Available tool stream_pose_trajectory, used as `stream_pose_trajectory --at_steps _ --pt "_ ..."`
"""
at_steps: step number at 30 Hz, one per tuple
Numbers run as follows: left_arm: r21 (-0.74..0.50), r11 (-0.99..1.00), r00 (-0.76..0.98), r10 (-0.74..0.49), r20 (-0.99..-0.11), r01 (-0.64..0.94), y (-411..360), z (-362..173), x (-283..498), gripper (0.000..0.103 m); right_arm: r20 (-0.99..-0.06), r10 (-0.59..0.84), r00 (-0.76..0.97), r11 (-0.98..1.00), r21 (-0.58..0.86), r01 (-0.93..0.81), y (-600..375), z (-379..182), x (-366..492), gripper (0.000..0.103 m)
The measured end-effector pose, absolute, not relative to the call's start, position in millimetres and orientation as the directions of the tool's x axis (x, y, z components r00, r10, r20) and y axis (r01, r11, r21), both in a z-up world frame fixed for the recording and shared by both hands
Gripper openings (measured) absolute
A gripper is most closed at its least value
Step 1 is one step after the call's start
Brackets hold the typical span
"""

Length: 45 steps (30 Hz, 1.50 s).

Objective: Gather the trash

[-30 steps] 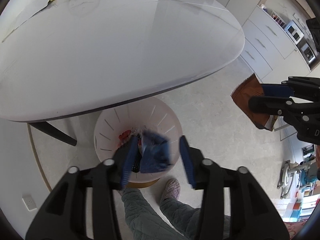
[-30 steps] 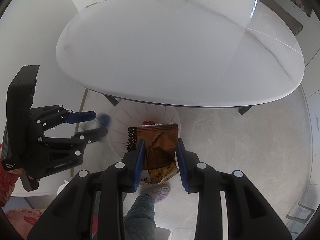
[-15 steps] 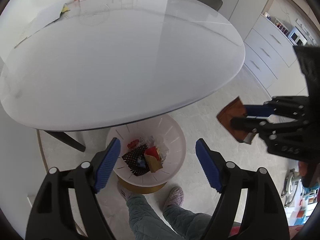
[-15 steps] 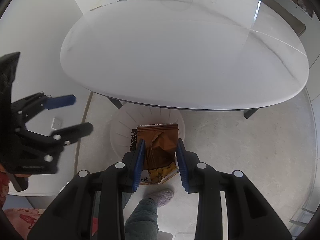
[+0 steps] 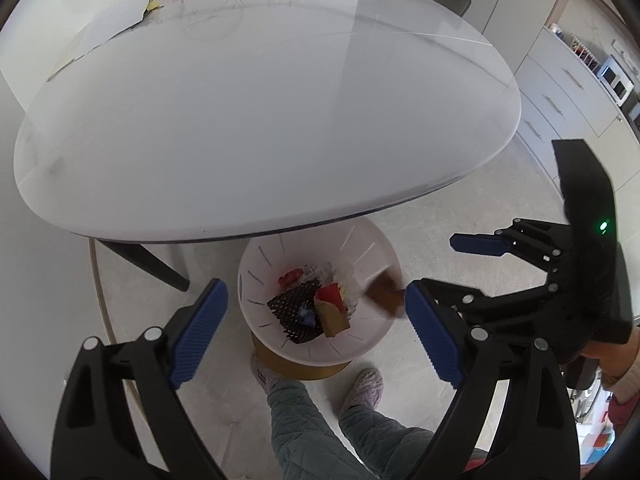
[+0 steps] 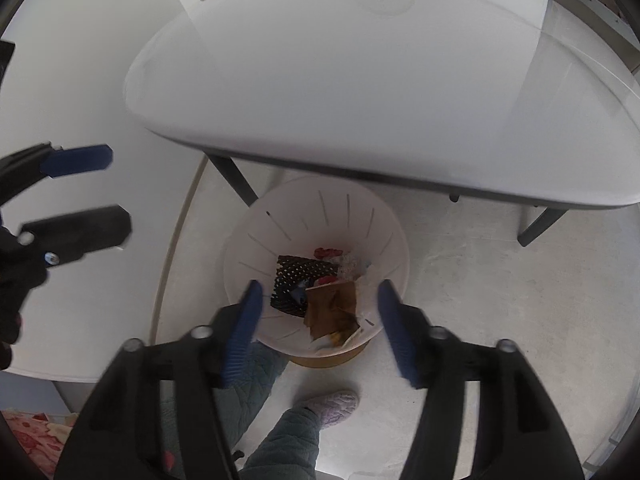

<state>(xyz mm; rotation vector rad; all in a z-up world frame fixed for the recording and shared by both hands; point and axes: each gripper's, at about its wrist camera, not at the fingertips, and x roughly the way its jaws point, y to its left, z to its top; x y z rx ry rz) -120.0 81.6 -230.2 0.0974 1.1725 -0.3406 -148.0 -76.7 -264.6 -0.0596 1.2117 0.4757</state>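
Note:
A white slotted trash bin (image 5: 372,252) (image 6: 248,248) stands on the floor under the table edge. It holds several wrappers, among them a black dotted one (image 5: 294,310) (image 6: 304,272) and a red one (image 5: 330,294). A brown snack bag (image 6: 332,306) (image 5: 384,290) is dropping into the bin, blurred in the left wrist view. My left gripper (image 5: 316,330) is open and empty above the bin. My right gripper (image 6: 320,326) is open and empty above the bin; it also shows in the left wrist view (image 5: 452,268).
A large white oval table (image 5: 260,112) (image 6: 380,80) fills the upper half of both views, with paper scraps (image 5: 154,4) and glassware at its far edge. Dark table legs (image 6: 230,178) stand beside the bin. The person's slippered feet (image 5: 366,386) are just below the bin. Kitchen cabinets (image 5: 560,92) are at right.
My right gripper has opened and let go of the brown snack bag, which now falls into the bin. My left gripper stays open after dropping its blue wrapper earlier.

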Motion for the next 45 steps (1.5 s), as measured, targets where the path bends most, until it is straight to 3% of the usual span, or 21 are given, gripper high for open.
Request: stream_pose_trajectory --at_steps 6,8,18,21,32,45 --pt "-0.096 0.946 0.352 -0.208 -0.912 0.310 80.9 -223.9 -121.3 0.086 -0.907 0.320 0.274 0.908 0.211 -0.362 -83.5 -258.9 -150.6 0.062" --pt "-0.095 0.946 0.369 -0.211 -0.905 0.309 79.3 -214.0 -120.9 0.086 -0.903 0.314 0.293 0.915 0.206 -0.347 -87.9 -245.8 -151.0 0.070" --pt "-0.068 0.951 0.497 -0.217 -0.840 0.301 65.1 -118.0 -114.7 0.087 -0.843 0.235 0.484 0.964 0.138 -0.228 -128.2 -115.9 -146.9 0.096" --pt "-0.056 0.957 0.563 -0.215 -0.798 0.286 59.2 -74.6 -113.7 0.095 -0.807 0.229 0.544 0.969 0.138 -0.204 -138.7 -68.9 -145.0 0.100" --pt "-0.038 0.967 0.699 -0.208 -0.684 0.251 40.2 34.6 -101.8 0.095 -0.675 0.188 0.714 0.982 0.133 -0.133 -177.3 60.9 -132.6 0.100" --pt "-0.010 0.970 0.732 -0.190 -0.655 0.243 33.9 64.6 -81.5 0.095 -0.611 0.125 0.782 0.992 0.092 -0.087 -180.6 95.5 -127.8 0.100"
